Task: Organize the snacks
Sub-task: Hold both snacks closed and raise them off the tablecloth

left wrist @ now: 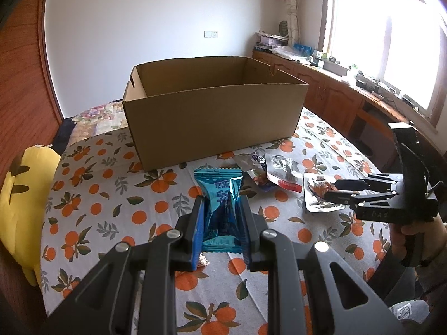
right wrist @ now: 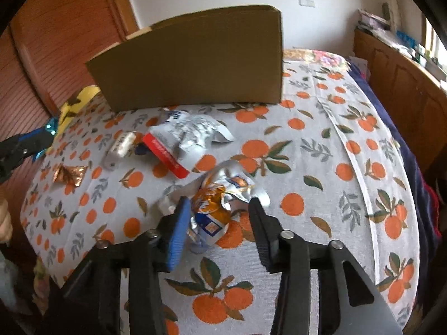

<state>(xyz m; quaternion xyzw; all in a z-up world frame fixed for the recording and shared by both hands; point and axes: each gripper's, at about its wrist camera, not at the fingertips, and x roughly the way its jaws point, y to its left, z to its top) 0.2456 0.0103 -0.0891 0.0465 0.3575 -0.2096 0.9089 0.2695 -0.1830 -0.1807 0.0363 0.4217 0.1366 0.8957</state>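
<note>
My left gripper (left wrist: 222, 208) is shut on a teal foil snack packet (left wrist: 220, 195) and holds it just above the table, in front of the open cardboard box (left wrist: 212, 117). My right gripper (right wrist: 218, 209) is open, its fingers on either side of a crumpled silver and orange snack packet (right wrist: 215, 195) lying on the tablecloth. In the left wrist view the right gripper (left wrist: 332, 188) sits over that packet (left wrist: 318, 198). The box (right wrist: 192, 67) stands behind the snacks in the right wrist view.
Other snacks lie in front of the box: a silver and red packet (right wrist: 181, 139), a small white packet (right wrist: 120, 146), a copper foil wrapper (right wrist: 68, 174). The orange-print tablecloth (right wrist: 335, 153) covers the table. A yellow cushion (left wrist: 22, 203) is at the left edge.
</note>
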